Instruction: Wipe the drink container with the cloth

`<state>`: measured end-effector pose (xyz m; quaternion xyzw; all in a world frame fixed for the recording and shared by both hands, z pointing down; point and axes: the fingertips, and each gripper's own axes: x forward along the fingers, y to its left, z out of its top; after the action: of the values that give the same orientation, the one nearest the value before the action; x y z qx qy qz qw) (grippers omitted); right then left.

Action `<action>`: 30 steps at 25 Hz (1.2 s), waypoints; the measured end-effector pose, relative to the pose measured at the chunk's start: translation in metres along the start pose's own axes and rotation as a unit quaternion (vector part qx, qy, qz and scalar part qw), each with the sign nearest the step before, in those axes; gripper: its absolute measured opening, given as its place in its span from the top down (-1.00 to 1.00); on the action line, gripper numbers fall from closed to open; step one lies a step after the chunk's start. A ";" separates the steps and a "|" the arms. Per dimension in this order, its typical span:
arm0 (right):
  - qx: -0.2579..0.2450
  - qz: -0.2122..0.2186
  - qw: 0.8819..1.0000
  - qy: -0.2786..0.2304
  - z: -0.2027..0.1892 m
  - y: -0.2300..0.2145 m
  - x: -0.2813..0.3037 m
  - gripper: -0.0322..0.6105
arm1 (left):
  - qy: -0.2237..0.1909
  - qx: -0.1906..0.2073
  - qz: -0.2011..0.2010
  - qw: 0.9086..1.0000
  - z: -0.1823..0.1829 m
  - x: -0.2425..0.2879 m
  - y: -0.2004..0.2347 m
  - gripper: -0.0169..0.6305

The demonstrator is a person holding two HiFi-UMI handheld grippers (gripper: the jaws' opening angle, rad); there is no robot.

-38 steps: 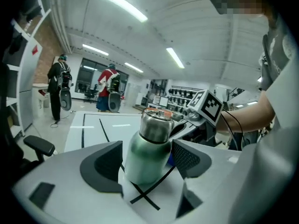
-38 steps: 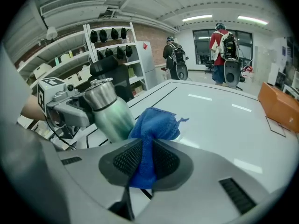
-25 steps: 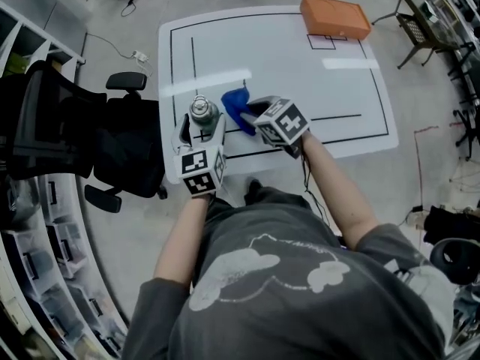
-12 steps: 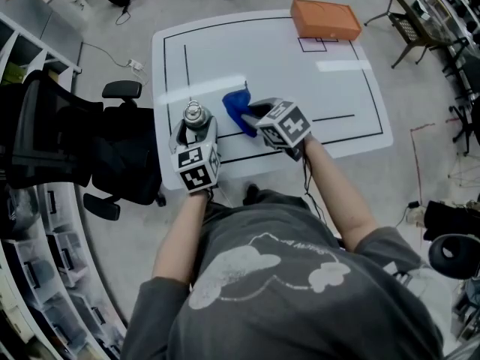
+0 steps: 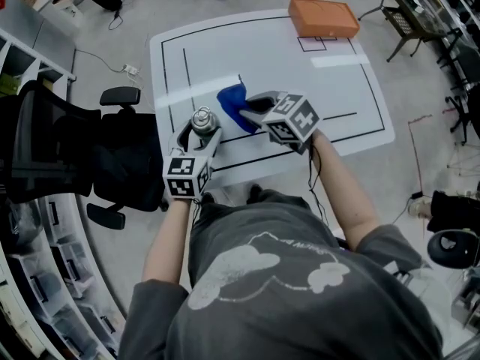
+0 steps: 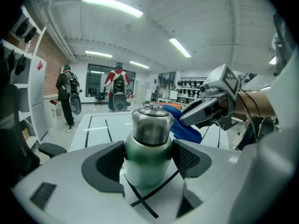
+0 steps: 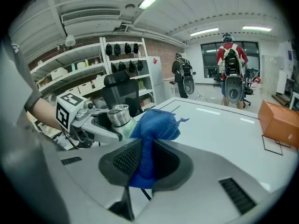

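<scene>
The drink container [image 5: 202, 118], a green bottle with a steel cap [image 6: 150, 125], stands on the white table [image 5: 300, 73] near its front left corner. My left gripper [image 5: 202, 128] has just been closing its jaws with the bottle between them, and both pads now rest against its sides [image 6: 149, 158]. My right gripper [image 5: 249, 112] is shut on a bunched blue cloth [image 5: 232, 104], held just right of the bottle and slightly above the table. In the right gripper view the cloth [image 7: 153, 127] bulges out past the jaws, close to the bottle [image 7: 119, 116].
An orange box [image 5: 323, 18] lies at the table's far right edge. Black lines mark the tabletop. A black office chair [image 5: 82, 156] stands left of the table. Shelving runs along the left side. Two people with backpacks stand far off [image 7: 231, 64].
The left gripper's jaws have drawn in against the bottle and the gripper has turned a little. The right gripper has risen slightly with the cloth.
</scene>
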<state>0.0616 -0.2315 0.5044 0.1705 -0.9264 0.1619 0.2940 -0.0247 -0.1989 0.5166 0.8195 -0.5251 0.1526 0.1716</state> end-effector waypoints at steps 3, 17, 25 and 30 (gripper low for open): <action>-0.003 0.010 1.000 -0.008 0.010 0.004 0.005 0.69 | 0.006 0.034 -0.062 0.997 0.000 0.001 -0.005 -0.04; -0.035 0.089 0.995 -0.018 0.041 0.030 0.041 0.69 | 0.067 0.177 -0.341 0.921 -0.005 -0.004 -0.011 -0.04; -0.046 0.073 0.996 0.023 0.031 0.019 0.061 0.70 | 0.069 0.203 -0.412 0.885 -0.006 -0.007 -0.010 -0.05; -0.028 0.052 0.997 0.058 0.008 0.009 0.078 0.71 | 0.064 0.204 -0.428 0.878 -0.003 -0.008 -0.011 -0.05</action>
<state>-0.0063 -0.2437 0.5428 0.1040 -0.9195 0.1610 0.3432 -0.0178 -0.1864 0.5147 0.9696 -0.0684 0.2204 0.0820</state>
